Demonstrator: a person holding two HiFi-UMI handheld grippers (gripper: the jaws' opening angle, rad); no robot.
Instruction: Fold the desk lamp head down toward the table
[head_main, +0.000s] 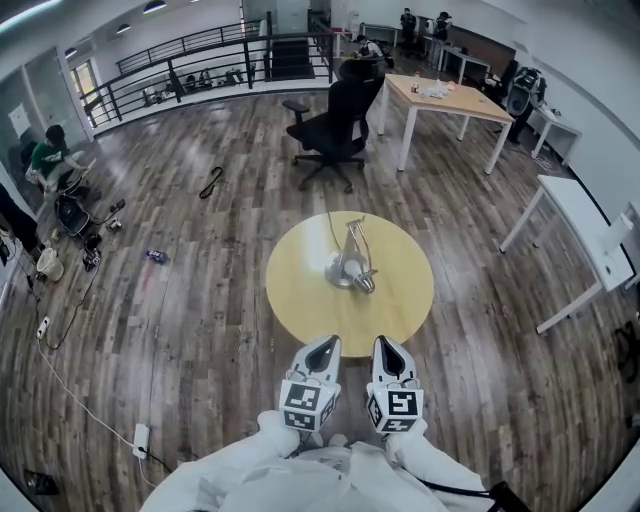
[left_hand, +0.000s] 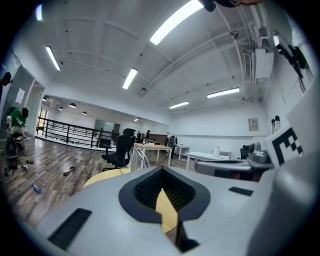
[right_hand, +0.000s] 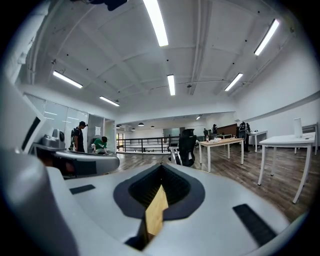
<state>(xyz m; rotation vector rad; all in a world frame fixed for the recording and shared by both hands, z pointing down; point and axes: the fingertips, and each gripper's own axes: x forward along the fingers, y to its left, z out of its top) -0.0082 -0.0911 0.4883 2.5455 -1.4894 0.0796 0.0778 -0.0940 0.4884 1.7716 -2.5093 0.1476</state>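
A silver desk lamp (head_main: 350, 266) lies folded low on the round yellow table (head_main: 300, 300), its head (head_main: 363, 282) down near the tabletop beside the base. Both grippers hover side by side at the table's near edge, well short of the lamp. The left gripper (head_main: 322, 348) has its jaws together with nothing between them, and so does the right gripper (head_main: 390, 346). In the left gripper view the lamp's thin arms (left_hand: 140, 159) rise beyond the closed jaws (left_hand: 161, 170). The right gripper view shows the lamp arms (right_hand: 174, 155) past its shut tips (right_hand: 161, 167).
A black office chair (head_main: 335, 125) stands beyond the table, with a wooden desk (head_main: 445, 100) behind it and a white table (head_main: 590, 240) at the right. A person in green (head_main: 48, 160) crouches far left. A power strip (head_main: 141, 438) and cable lie on the floor.
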